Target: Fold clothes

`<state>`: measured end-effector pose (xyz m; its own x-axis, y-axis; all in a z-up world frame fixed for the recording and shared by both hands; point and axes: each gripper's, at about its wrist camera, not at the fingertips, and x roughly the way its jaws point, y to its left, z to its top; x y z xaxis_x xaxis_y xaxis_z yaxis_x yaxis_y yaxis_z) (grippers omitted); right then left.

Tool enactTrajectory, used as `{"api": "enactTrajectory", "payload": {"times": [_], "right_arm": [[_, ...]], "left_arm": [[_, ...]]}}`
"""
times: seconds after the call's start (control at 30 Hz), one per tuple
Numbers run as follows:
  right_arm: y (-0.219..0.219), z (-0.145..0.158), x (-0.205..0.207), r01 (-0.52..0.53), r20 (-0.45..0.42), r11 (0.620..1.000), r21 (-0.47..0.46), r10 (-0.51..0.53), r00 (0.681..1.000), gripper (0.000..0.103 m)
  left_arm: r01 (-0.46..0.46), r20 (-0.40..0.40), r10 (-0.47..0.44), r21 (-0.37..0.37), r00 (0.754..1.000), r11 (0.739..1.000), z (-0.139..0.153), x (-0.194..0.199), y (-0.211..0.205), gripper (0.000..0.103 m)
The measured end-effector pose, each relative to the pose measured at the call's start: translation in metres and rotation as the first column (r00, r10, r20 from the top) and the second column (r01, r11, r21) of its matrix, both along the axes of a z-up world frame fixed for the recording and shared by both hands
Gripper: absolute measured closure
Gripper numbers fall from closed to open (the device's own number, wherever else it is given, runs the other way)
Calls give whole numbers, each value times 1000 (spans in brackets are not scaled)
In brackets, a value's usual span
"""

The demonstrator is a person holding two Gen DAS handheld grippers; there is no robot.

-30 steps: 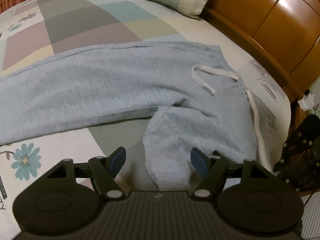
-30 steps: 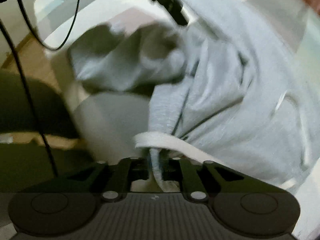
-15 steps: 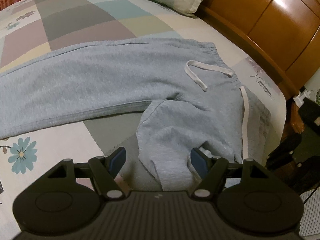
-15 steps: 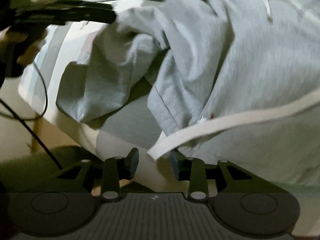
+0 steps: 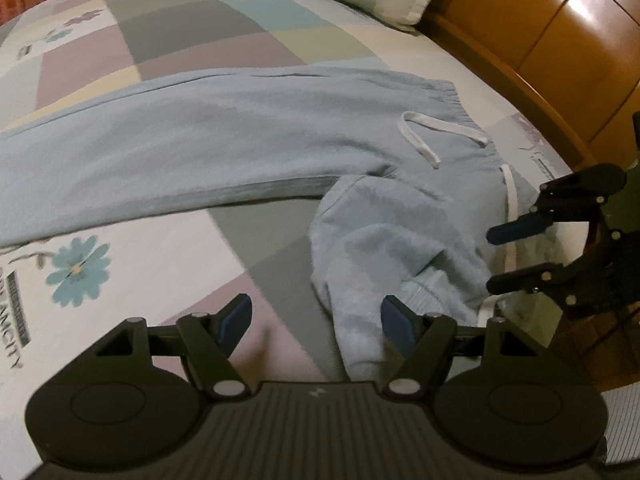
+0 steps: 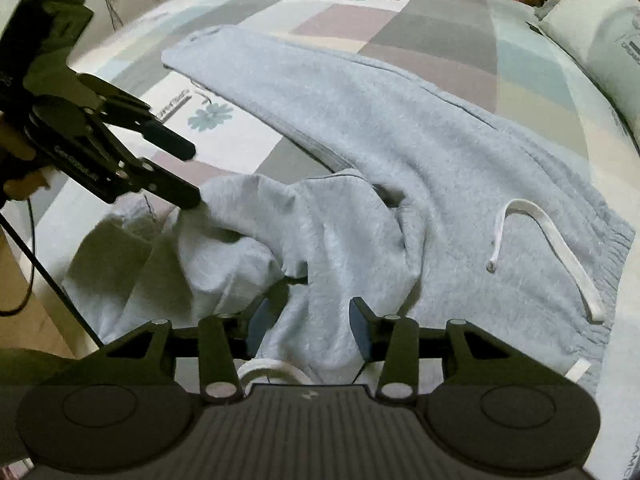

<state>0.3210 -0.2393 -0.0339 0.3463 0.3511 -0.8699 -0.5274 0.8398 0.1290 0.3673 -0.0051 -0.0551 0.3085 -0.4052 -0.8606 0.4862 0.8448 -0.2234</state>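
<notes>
Grey sweatpants (image 5: 224, 148) are spread on the patchwork bedspread (image 5: 168, 40), one leg laid flat, the other bunched at the bed's edge, the white drawstring (image 6: 560, 240) lying loose. The left gripper (image 5: 314, 316) is held spread over the bunched leg. The right gripper (image 6: 308, 320) has just been opening; nothing is clamped.
</notes>
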Motion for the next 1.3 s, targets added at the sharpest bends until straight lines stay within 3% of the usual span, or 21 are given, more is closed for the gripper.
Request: {"api": "enactTrajectory", "payload": {"times": [0.17, 0.33, 0.47, 0.67, 0.77, 0.87, 1.0, 1.13, 1.3], "right_arm": [[30, -3, -15, -137, -29, 991, 8, 137, 990, 51], [73, -14, -33, -336, -54, 942, 6, 336, 941, 48], [102, -26, -44, -477, -46, 878, -27, 476, 878, 48], [132, -38, -62, -657, -92, 754, -21, 653, 752, 48], [145, -39, -69, -695, -80, 719, -28, 691, 718, 48], [153, -34, -68, -691, -41, 723, -32, 689, 723, 48], [161, -31, -58, -658, -38, 752, -23, 657, 753, 47], [161, -33, -52, -647, -40, 762, -29, 645, 763, 47], [152, -35, -47, -620, -42, 783, -47, 619, 784, 47]], "left_arm": [[-74, -27, 74, 28, 997, 997, -2, -18, 26, 31], [-176, -82, 182, 76, 980, 981, -7, -43, 59, 31], [-257, -122, 271, 119, 955, 959, -16, -63, 83, 31], [-342, -147, 358, 120, 922, 932, -24, -82, 108, 31], [-352, -155, 367, 115, 917, 929, -27, -85, 111, 31], [-358, -164, 371, 106, 914, 928, -29, -88, 114, 31], [-377, -200, 382, 65, 902, 924, -30, -88, 121, 31], [-416, -310, 385, -36, 869, 909, -45, -90, 124, 31], [-463, -396, 405, -61, 824, 884, -68, -92, 117, 32]]}}
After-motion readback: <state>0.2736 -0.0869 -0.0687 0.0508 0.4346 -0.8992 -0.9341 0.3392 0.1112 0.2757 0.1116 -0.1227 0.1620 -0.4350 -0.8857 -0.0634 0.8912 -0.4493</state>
